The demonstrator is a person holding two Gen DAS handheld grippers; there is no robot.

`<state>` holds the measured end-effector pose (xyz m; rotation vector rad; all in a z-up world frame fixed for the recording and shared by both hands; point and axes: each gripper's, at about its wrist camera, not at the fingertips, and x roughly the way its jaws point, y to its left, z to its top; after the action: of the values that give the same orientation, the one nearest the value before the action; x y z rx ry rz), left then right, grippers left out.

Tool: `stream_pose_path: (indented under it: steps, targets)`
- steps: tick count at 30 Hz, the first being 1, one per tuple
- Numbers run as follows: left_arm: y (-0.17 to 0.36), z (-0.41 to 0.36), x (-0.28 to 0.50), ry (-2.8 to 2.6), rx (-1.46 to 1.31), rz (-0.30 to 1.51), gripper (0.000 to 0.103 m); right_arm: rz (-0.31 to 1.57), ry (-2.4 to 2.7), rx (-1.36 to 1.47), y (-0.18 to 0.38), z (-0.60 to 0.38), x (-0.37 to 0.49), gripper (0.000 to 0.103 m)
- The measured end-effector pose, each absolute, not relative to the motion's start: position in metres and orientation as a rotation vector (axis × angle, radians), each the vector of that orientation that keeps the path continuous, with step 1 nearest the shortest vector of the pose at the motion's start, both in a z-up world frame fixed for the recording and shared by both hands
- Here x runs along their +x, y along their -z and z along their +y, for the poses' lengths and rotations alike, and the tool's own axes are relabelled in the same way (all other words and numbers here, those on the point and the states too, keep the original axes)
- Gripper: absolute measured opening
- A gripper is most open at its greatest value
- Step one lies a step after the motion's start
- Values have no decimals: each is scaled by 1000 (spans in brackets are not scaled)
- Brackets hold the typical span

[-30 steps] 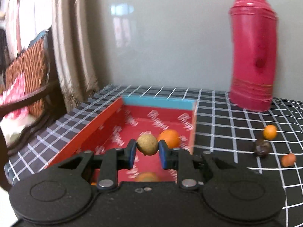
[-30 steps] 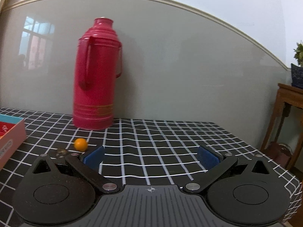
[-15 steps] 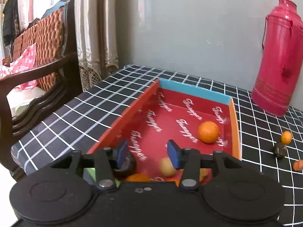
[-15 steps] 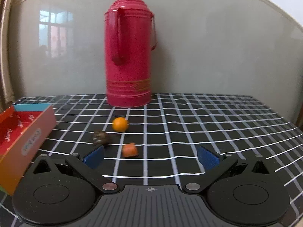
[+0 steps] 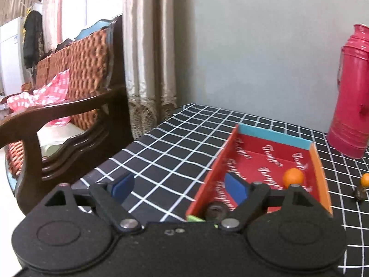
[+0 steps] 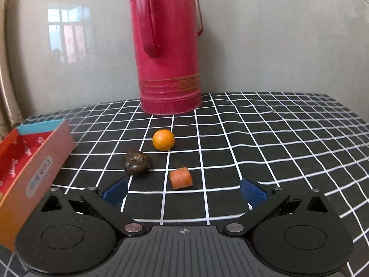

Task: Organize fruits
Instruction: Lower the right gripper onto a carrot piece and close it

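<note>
both tongs gaping, empty: left gripper (image 5: 178, 188), right gripper (image 6: 184, 190); risks nudging carrot chunk (image 6: 181, 178) against dark fruit (image 6: 137, 163).

Fruits split between the red box (image 5: 319, 173) and the checked cloth.

Inside the box lies an orange fruit (image 5: 293, 177) near its right wall, with a dark round fruit (image 5: 215, 210) at the near end (half hidden). Outside, just right of the box, sit a small orange (image 6: 163, 140), a dark brown wrinkled fruit (image 6: 137, 162) and an orange cut chunk (image 6: 181, 177), close together but apart.
</note>
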<state>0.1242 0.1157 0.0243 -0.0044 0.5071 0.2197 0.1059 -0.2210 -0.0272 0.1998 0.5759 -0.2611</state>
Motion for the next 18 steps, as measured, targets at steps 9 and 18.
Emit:
stream_pose_path:
  steps: [9, 18]
  targets:
    - [-28, 152, 122, -288, -49, 512, 81, 661, 281, 197, 41, -230, 133, 53]
    - [-28, 164, 121, -322, -52, 523, 83, 649, 270, 171, 46, -229, 138, 23]
